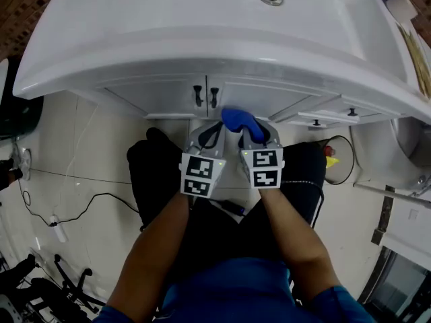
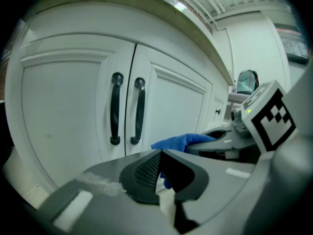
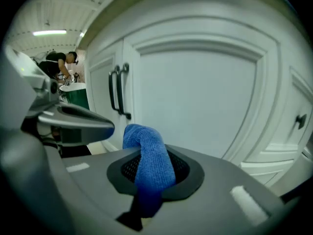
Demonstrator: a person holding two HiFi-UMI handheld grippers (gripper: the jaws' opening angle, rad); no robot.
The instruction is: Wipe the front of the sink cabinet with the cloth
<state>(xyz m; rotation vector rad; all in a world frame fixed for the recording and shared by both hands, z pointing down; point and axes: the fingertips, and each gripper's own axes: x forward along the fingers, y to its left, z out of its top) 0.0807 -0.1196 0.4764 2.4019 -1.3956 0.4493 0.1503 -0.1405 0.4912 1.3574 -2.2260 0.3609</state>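
Your right gripper is clamped on the fuzzy blue cloth (a rolled wad), just in front of the smooth white paneled cabinet. Your left gripper is pinched together nearby.

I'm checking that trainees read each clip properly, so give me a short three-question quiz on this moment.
1. True or false: the sink cabinet doors stand open.
2. What is clamped in the right gripper? A a sponge; B the blue cloth; C nothing.
3. Fill in: where the doors meet, there are ___ black bar handles.
Key: 1 false, both are shut; 2 B; 3 two.
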